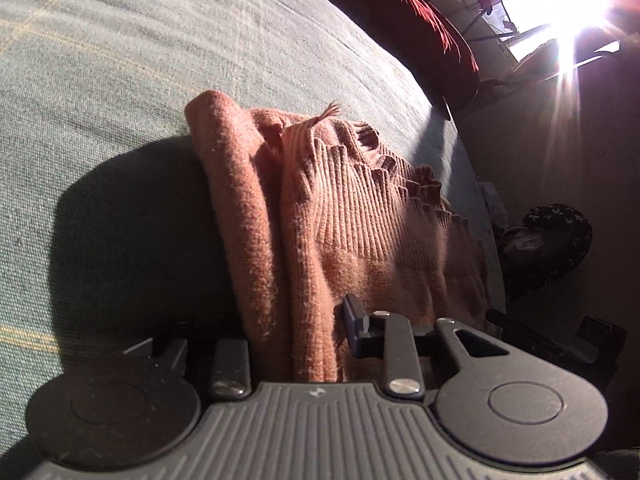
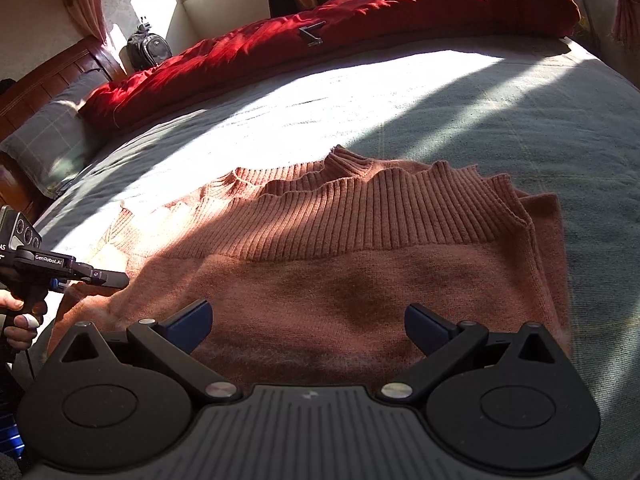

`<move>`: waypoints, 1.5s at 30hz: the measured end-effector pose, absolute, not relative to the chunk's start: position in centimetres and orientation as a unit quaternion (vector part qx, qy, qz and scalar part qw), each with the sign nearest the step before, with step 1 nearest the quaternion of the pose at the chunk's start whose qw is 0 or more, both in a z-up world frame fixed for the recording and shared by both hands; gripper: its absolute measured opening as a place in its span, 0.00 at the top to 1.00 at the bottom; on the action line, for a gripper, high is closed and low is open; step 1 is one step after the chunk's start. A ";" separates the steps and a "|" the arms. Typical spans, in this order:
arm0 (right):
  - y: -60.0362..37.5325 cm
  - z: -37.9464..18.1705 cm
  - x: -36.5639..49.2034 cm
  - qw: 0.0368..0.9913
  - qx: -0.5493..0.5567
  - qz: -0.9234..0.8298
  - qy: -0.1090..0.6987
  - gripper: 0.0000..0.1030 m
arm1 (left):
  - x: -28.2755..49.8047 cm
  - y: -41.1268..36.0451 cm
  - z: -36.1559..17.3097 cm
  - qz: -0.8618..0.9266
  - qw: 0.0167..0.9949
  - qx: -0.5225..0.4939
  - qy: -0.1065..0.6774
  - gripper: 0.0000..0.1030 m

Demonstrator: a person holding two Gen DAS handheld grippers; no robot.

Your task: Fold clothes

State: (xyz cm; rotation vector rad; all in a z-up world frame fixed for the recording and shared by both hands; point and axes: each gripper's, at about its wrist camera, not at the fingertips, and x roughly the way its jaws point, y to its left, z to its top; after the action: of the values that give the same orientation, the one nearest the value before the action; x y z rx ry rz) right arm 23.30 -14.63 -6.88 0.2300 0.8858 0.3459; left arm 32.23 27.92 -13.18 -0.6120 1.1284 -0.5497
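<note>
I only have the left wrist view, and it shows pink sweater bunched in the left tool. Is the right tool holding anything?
Observer: No. The right tool is open above the near edge of the sweater, with nothing between its pads.
Operator: Is the rest of the sweater lying flat?
Observer: Mostly. It is spread across the bed, with its wavy ribbed band on the far side.
Operator: Anything else on the bed near it?
Observer: A grey checked pillow lies at the left end of the bed, well apart from the sweater.
</note>
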 end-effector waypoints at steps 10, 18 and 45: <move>-12.2 -5.8 26.0 0.837 0.203 0.288 0.419 0.00 | 31.9 28.2 -11.6 -0.241 0.786 -0.266 0.504 0.81; -5.1 -8.9 29.7 0.783 0.179 0.366 0.470 0.00 | 32.0 28.3 -11.7 -0.239 0.789 -0.267 0.500 0.81; -8.7 -9.3 27.3 0.810 0.183 0.289 0.477 0.00 | 33.3 25.4 -7.7 -0.244 0.787 -0.214 0.524 0.82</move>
State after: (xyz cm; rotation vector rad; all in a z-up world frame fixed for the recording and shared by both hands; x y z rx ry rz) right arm 27.29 -8.70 -9.28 0.3908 1.0193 0.6186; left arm 33.34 25.36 -7.67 -0.4622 1.1297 -0.5262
